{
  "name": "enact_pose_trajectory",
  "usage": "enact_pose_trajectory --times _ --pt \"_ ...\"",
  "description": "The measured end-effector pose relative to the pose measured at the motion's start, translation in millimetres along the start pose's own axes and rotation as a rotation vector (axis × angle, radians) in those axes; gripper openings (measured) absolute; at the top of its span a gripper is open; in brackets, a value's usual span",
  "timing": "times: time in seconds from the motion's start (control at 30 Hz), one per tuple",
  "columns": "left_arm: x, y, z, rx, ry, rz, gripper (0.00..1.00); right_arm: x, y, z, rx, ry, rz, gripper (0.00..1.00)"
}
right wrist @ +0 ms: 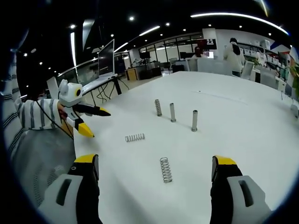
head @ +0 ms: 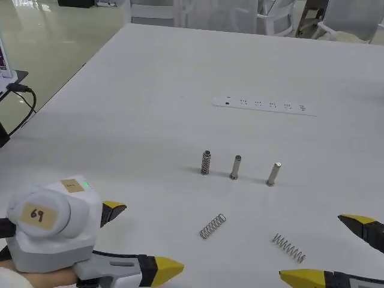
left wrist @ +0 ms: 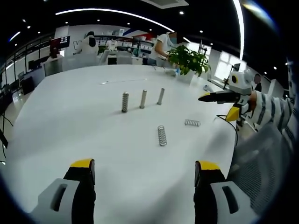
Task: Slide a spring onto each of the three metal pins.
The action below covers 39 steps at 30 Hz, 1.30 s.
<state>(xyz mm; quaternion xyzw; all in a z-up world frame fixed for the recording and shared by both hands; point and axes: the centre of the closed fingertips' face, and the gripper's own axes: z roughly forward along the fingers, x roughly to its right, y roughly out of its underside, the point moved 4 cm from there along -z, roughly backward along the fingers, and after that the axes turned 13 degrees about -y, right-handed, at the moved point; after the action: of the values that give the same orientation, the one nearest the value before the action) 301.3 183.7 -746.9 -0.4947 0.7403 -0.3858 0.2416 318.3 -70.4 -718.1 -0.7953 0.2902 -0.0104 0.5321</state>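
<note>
Table (head: 150, 90), white, spans the scene. Left gripper (head: 143, 237) and right gripper (head: 321, 248) hover at its near edge, jaws spread, empty. Left pin (head: 207, 153) wears a spring (head: 206, 164); middle pin (head: 235, 167) and right pin (head: 273, 174) stand bare beside it. First loose spring (head: 212, 226) and second loose spring (head: 288, 248) lie flat nearer the grippers.

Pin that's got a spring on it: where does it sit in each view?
Head view: spring-loaded pin at centre, leftmost of the three pins.
Left gripper view: that pin sits above centre, leftmost of the row.
Right gripper view: that pin sits above centre, leftmost of the row.
Shared landmark: the bare middle pin, next on its right in every view.
</note>
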Motion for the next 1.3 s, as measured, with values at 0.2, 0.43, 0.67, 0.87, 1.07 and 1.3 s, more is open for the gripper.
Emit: enact_pose_trajectory --times 0.2,0.43,0.67,0.87,1.07,1.3 --pt "16.2 -4.5 13.1 -0.025 0.057 0.009 0.74 -0.1 1.1 -2.2 0.003 0.008 0.000 1.00" --pt "28.7 -11.1 27.6 -0.034 0.087 0.068 0.72 -3.3 5.1 -4.9 0.001 0.006 0.007 1.00" --pt "34.8 -10.3 39.2 -0.051 0.104 0.097 0.63 -3.6 8.3 -6.9 -0.018 0.015 0.012 0.99" --pt "33.6 -13.8 44.5 -0.032 0.102 0.129 0.45 -0.2 10.6 -9.5 -0.018 0.045 0.021 1.00" --pt "32.4 -17.0 50.9 -0.025 0.113 0.102 0.37 -1.5 13.4 -11.7 -0.020 0.054 0.028 0.99" --pt "45.4 -18.1 61.4 -0.016 0.153 0.158 0.21 0.8 14.9 -15.7 -0.016 0.077 0.035 0.99"
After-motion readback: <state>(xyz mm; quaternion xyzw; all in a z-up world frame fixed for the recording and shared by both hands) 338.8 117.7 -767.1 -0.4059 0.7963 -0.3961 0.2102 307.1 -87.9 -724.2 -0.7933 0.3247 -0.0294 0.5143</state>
